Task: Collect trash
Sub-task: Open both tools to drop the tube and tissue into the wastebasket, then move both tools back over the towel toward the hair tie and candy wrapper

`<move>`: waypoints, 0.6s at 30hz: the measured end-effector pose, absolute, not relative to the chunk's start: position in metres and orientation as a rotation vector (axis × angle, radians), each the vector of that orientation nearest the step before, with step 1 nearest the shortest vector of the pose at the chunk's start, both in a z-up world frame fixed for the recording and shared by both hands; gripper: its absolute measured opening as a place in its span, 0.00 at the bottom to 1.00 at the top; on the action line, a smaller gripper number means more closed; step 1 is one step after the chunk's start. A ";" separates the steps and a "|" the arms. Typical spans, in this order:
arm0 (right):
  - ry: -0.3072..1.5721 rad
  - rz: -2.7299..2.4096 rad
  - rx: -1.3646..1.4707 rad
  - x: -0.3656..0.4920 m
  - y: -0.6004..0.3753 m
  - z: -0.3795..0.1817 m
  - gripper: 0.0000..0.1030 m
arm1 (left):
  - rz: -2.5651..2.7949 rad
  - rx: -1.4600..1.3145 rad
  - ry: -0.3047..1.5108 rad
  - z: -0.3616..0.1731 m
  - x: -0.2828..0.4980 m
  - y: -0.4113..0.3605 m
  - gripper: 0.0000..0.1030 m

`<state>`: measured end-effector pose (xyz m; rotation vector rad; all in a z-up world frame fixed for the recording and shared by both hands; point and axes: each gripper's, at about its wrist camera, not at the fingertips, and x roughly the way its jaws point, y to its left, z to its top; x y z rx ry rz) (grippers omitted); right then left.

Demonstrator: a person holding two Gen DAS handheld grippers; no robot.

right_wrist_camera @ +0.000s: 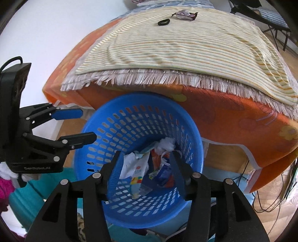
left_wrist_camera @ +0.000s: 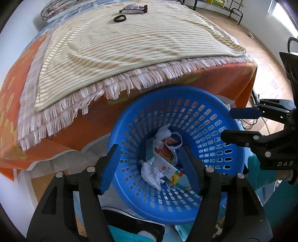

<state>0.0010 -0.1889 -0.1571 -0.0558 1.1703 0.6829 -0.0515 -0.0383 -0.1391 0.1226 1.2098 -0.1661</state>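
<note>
A blue perforated basket [left_wrist_camera: 195, 115] [right_wrist_camera: 130, 121] stands on the floor against the bed. Inside it lie crumpled white tissues [left_wrist_camera: 151, 174], a colourful carton [left_wrist_camera: 175, 175] [right_wrist_camera: 138, 171], a paper ring [left_wrist_camera: 174, 142] and other wrappers. My left gripper [left_wrist_camera: 149, 154] [right_wrist_camera: 88, 125] hangs open over the basket's mouth, its blue pads pressing on nothing. My right gripper [right_wrist_camera: 145, 156] [left_wrist_camera: 228, 124] is open over the same basket and holds nothing. On the bed's far end lie a dark snack wrapper [left_wrist_camera: 133, 9] [right_wrist_camera: 184, 14] and a black ring-shaped band [left_wrist_camera: 119, 18] [right_wrist_camera: 163, 22].
The bed carries a yellow striped blanket [left_wrist_camera: 130, 46] [right_wrist_camera: 186, 46] over a fringed throw and an orange sheet [left_wrist_camera: 214, 78]. Wooden floor [left_wrist_camera: 268, 61] and dark furniture legs are to the right. Teal and dark fabric lies around the basket's base; cables trail on the floor [right_wrist_camera: 270, 195].
</note>
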 end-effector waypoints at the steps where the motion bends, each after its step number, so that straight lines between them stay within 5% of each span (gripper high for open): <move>1: 1.172 0.675 -0.059 0.001 -0.189 -0.158 0.50 | -0.162 0.122 1.212 -0.139 -0.051 -0.038 0.69; 5: 1.173 0.655 -0.059 0.003 -0.191 -0.157 0.58 | -0.153 0.125 1.209 -0.139 -0.049 -0.038 0.72; 18: 1.170 0.588 -0.123 0.004 -0.186 -0.154 0.62 | -0.134 0.126 1.198 -0.134 -0.043 -0.038 0.74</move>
